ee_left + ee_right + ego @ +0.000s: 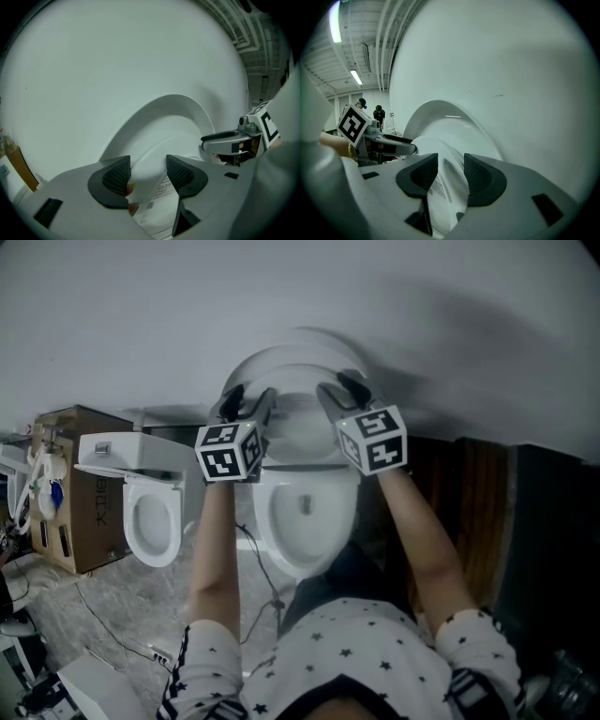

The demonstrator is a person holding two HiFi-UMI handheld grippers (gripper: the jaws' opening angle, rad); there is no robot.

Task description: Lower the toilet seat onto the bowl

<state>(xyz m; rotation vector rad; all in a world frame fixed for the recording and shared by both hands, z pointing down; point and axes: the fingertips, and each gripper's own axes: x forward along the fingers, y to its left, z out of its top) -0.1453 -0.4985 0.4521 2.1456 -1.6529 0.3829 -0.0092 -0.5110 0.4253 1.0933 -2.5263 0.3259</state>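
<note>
Now my left claw (147,174) and right claw (449,172) stand spread astride the raised seat (295,371); I'd pinch evenly, lower slowly

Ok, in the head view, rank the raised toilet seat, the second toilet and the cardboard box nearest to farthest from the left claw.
1. Raised toilet seat: at the left claw, between its jaws.
2. Second toilet: on the floor, leftward.
3. Cardboard box: farther left, beyond that toilet.
</note>
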